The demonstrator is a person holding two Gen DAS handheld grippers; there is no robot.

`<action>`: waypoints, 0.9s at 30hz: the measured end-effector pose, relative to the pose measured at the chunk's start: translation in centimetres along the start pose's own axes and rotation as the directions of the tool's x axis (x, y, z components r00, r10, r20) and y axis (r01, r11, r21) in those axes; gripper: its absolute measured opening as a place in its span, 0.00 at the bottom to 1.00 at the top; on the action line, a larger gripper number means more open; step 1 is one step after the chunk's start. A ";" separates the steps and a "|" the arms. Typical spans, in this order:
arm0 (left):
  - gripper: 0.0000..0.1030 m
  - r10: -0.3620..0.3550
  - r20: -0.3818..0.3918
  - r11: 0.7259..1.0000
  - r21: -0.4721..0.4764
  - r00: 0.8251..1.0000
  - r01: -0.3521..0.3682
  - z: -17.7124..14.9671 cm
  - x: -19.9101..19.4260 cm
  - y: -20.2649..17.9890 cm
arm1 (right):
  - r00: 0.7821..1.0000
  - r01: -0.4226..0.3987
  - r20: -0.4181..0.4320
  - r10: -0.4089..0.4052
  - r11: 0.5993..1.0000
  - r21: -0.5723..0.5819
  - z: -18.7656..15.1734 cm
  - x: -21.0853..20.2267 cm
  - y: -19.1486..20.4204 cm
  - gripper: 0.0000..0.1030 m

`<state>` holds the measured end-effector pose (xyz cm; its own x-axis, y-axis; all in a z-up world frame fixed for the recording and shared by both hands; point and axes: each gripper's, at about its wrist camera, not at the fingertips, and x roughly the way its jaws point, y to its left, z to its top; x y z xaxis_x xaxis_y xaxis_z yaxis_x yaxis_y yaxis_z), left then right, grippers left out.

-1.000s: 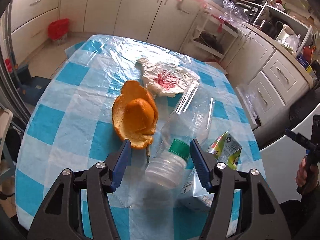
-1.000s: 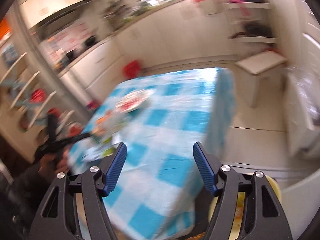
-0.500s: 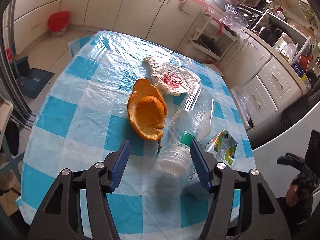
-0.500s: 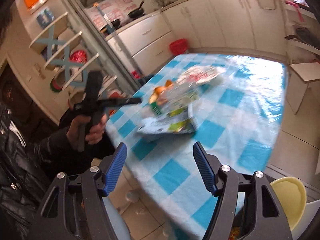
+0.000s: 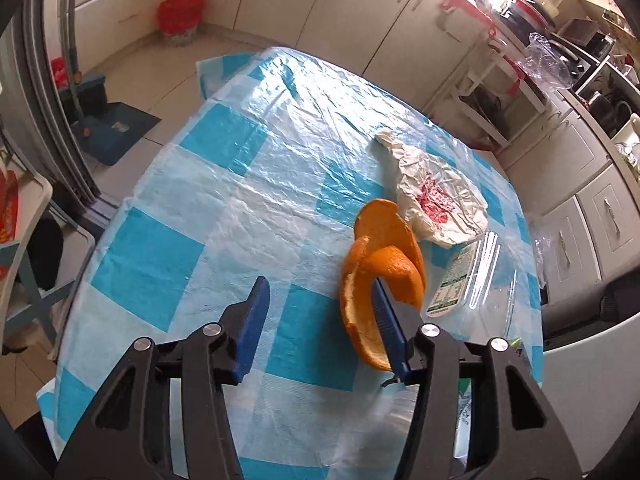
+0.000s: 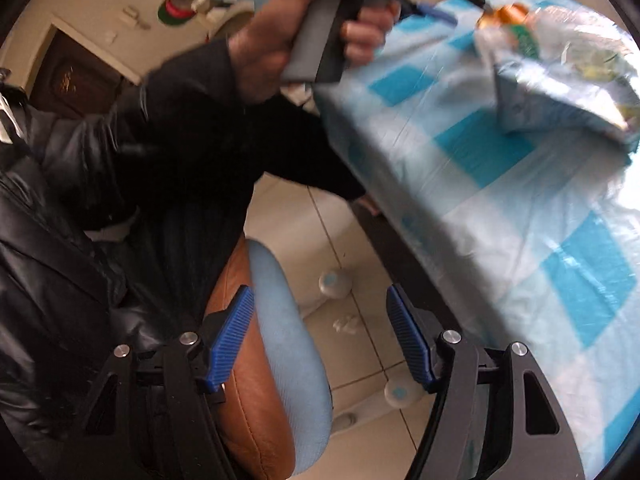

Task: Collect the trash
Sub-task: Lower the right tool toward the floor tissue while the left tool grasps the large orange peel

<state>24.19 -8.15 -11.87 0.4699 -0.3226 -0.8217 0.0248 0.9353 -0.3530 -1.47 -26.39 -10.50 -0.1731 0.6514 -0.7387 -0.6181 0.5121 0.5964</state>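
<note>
An orange peel [image 5: 380, 264] lies curled on the blue-checked table [image 5: 208, 240]. My left gripper [image 5: 318, 286] is at the peel with its jaws closing. Its right finger sits inside the peel's cup, and the left finger is well clear of the peel, so nothing is pinched. A crumpled white wrapper with red print [image 5: 436, 200] lies behind the peel. A clear plastic bottle [image 5: 476, 276] lies to the right. In the right wrist view a flattened carton [image 6: 568, 92] is blurred on the table. My right gripper [image 6: 319, 300] hangs open and empty over the floor beside the table.
A brown chair seat with a pale blue edge [image 6: 280, 340] stands under my right gripper. A person's hand [image 6: 296, 28] holds the left gripper's handle above a dark sleeve. A red bin [image 5: 180, 16] and a blue dustpan [image 5: 116, 128] are on the floor beyond the table.
My left gripper shifted left from the bottle onto the orange peel and its jaws narrowed. The right wrist view swung from the table top down to the chair and floor by the table's edge.
</note>
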 end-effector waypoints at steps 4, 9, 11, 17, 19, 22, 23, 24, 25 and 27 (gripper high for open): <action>0.34 -0.010 0.000 1.000 -0.017 1.000 0.010 0.2 0.0 0.1 | 0.999 0.010 -0.043 -0.010 1.000 -0.009 -0.1 1.4 0.2 0.65; 0.32 -0.119 0.007 0.991 0.055 0.993 0.119 0.2 -1.6 -2.6 | 0.999 0.022 -0.031 -0.022 1.000 0.003 -0.1 1.7 0.1 0.65; 0.32 -0.111 -0.020 0.992 0.063 0.994 0.112 0.4 -1.1 -3.5 | 0.999 0.027 -0.031 -0.027 1.000 0.002 -0.3 1.8 -0.1 0.65; 0.32 -0.112 -0.121 0.993 0.014 0.986 0.114 0.5 2.5 -3.5 | 0.998 0.045 -0.047 -0.045 0.999 0.004 -0.6 1.9 -0.3 0.65; 0.26 -0.118 -0.128 0.993 0.014 0.985 0.121 0.6 3.0 -3.8 | 0.996 0.060 -0.069 -0.060 0.998 0.007 -0.5 2.8 -0.4 0.65; 0.10 -0.153 -0.130 0.988 0.006 0.980 0.155 0.7 3.0 -3.9 | 0.989 0.069 -0.131 -0.072 0.997 -0.025 -0.7 4.6 0.0 0.65; 0.06 -0.161 -0.120 0.987 0.005 0.980 0.163 0.8 2.8 -3.9 | 0.986 0.071 -0.147 -0.075 0.997 -0.032 -0.7 5.2 0.1 0.65; 0.05 -0.174 -0.118 0.985 -0.001 0.978 0.175 0.9 2.6 -3.8 | 0.983 0.074 -0.164 -0.080 0.996 -0.039 -0.8 5.8 0.2 0.65; 0.04 -0.187 -0.117 0.982 -0.010 0.975 0.187 1.0 2.5 -3.6 | 0.980 0.086 -0.175 -0.093 0.995 -0.049 -0.9 6.3 0.2 0.65; 0.03 -0.203 -0.110 0.979 -0.017 0.973 0.202 1.3 2.0 -3.3 | 0.973 0.119 -0.191 -0.129 0.991 -0.063 -0.9 7.4 0.2 0.65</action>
<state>26.18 -11.73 -11.77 0.3554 -0.5198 -0.7769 0.1048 0.8480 -0.5194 -3.53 -21.93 -16.13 -0.2351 0.4610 -0.8557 -0.6816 0.5494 0.4833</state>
